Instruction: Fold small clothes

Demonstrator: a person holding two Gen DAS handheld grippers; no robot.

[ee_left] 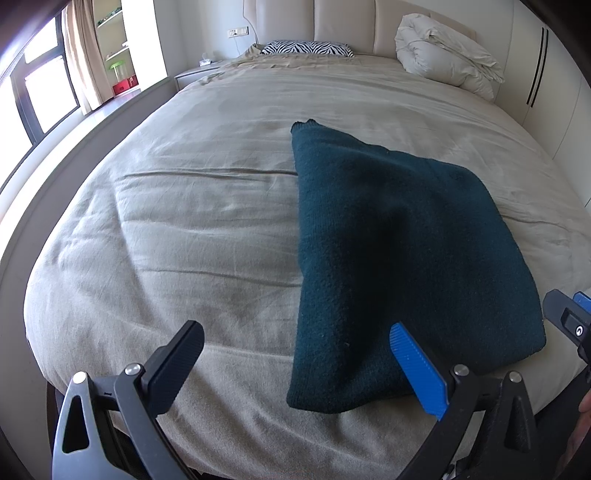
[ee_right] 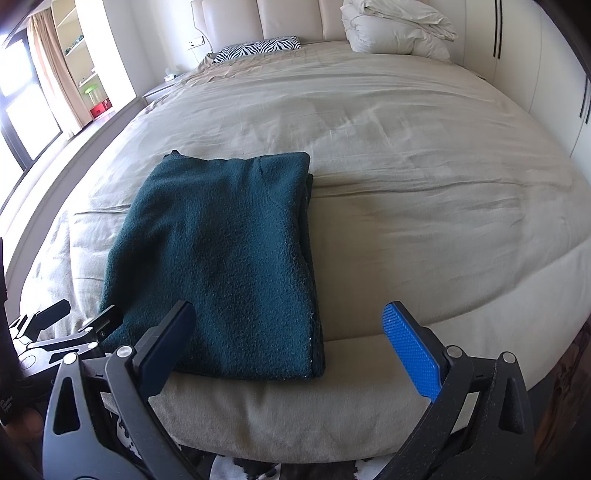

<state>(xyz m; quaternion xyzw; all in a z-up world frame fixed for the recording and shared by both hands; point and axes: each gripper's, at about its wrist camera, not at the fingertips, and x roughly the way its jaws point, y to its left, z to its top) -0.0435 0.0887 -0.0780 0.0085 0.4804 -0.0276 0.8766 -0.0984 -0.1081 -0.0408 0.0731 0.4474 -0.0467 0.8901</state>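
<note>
Folded green sweater lies on bed; left tool and right tool spread, no readable writing.

Folded garment lay flat on bed, near its front edge; left gripper positioned before garment's near left corner, right gripper before its near right corner; patterned pillow at headboard, rear left; bundled duvet rear right.
</note>
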